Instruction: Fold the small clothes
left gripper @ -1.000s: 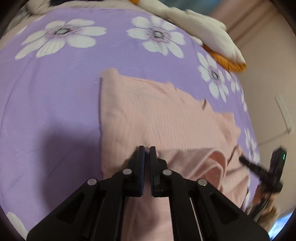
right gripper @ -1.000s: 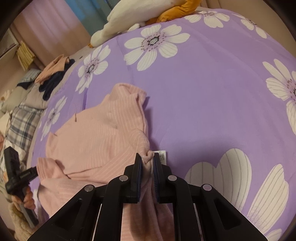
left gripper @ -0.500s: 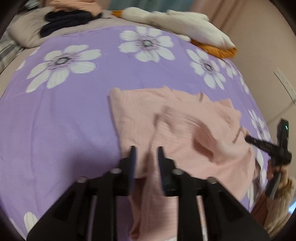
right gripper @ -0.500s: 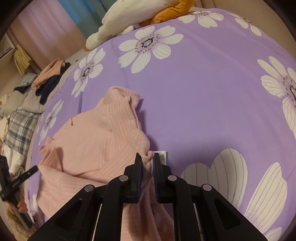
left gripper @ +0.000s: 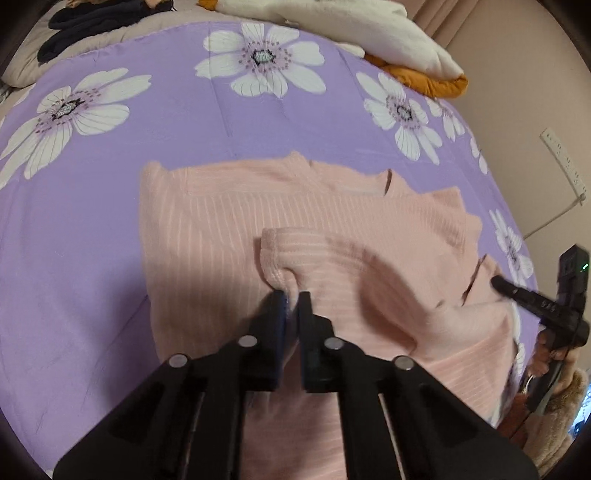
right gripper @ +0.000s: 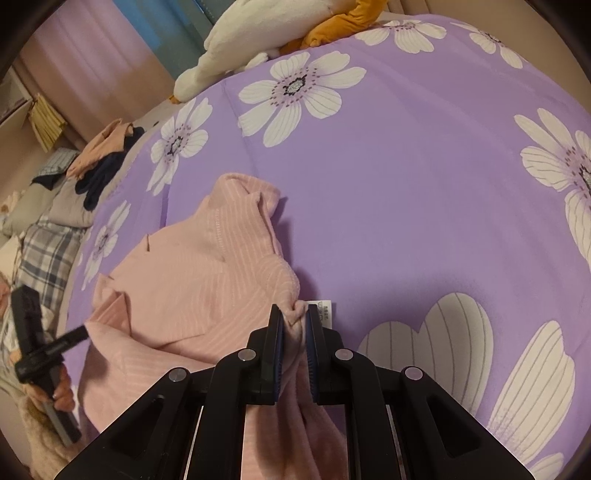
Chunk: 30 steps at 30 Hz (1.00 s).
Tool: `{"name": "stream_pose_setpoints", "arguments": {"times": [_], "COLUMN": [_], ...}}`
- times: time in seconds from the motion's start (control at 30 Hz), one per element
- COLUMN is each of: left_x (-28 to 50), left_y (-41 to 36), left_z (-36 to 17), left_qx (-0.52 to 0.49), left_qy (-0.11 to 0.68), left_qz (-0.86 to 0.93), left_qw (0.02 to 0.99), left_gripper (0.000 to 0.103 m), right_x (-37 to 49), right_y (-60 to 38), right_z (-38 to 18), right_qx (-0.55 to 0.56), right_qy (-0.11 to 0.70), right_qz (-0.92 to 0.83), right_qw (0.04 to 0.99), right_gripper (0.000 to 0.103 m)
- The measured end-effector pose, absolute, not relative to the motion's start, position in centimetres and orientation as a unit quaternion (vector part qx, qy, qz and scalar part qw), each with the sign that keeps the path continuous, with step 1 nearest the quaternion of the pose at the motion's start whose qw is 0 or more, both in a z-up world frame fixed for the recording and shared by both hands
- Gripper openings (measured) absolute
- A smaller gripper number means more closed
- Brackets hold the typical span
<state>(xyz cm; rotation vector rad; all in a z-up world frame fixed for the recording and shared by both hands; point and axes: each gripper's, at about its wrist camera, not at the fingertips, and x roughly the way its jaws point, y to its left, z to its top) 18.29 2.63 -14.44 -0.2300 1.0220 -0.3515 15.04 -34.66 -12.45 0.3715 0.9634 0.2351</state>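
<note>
A pink ribbed garment (left gripper: 221,221) (right gripper: 192,266) lies partly folded on the purple flowered bedspread (left gripper: 74,258). My left gripper (left gripper: 291,295) is closing its jaws on a raised fold of the pink cloth near the garment's middle, and the cloth is pinched between the pads. My right gripper (right gripper: 293,310) is shut on a bunched edge of the same garment, next to its white label (right gripper: 325,310). Each gripper also shows in the other's view, at the garment's far side: the right gripper (left gripper: 517,291) and the left gripper (right gripper: 79,332).
A white and orange plush toy (left gripper: 369,29) (right gripper: 258,37) lies at the bed's far edge. A pile of other clothes (right gripper: 103,155) and a plaid cloth (right gripper: 48,254) sit beyond the bedspread. A power strip (left gripper: 561,162) hangs on the wall.
My left gripper opened, shifted over the garment and rolled, then shut again on a fold nearer the middle. The cloth there is now lifted. The right gripper kept its grip and place.
</note>
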Motion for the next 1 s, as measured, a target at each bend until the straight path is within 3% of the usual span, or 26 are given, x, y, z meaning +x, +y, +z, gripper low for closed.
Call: {"name": "stream_pose_setpoints", "arguments": {"times": [0.53,0.77,1.0], "left_x": [12.6,12.2,14.9], "left_y": [8.4,10.6,12.1], "left_z": [-7.0,-5.5,-4.6], "left_qx": [-0.240,-0.275,-0.256], "left_qy": [0.364,0.331,0.294], "left_qz": [-0.141,-0.134,-0.134], "left_qw": [0.889,0.893,0.911], "left_gripper": [0.004,0.004,0.005], "right_x": [14.2,14.6,20.8], "right_y": [-35.7,-34.5,-32.8], "right_z": [-10.1,-4.8,-3.3], "right_qx": [0.221,0.213,0.193], "right_qy": [0.411,0.345,0.332], "right_qz": [0.148,0.197,0.181], "right_qw": [0.872,0.892,0.905], "right_gripper": [0.012,0.012,0.012]}}
